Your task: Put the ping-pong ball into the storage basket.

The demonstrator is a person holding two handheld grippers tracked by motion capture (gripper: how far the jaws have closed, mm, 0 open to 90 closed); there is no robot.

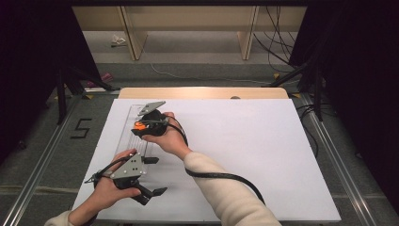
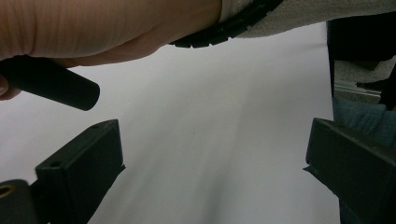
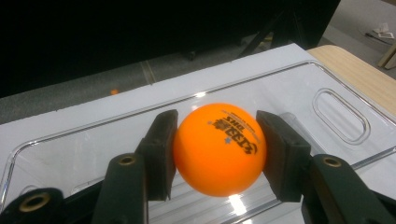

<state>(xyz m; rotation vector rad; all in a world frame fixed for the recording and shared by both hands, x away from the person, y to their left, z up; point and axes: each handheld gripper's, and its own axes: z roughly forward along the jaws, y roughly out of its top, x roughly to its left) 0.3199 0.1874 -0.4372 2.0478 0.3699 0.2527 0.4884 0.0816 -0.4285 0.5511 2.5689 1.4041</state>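
The small orange plastic ball (image 3: 219,149) with dark print is clamped between both pads of the right tool (image 3: 217,151), just above the clear plastic tray (image 3: 327,84) at the left part of the white surface (image 1: 244,141). The left tool (image 1: 153,195) rests near the front edge of the surface, its jaws wide apart with nothing between them.

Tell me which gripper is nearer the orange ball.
Right. The right gripper is clamped on the ball over the clear tray; the left gripper sits nearer the table's front edge, apart, jaws open.
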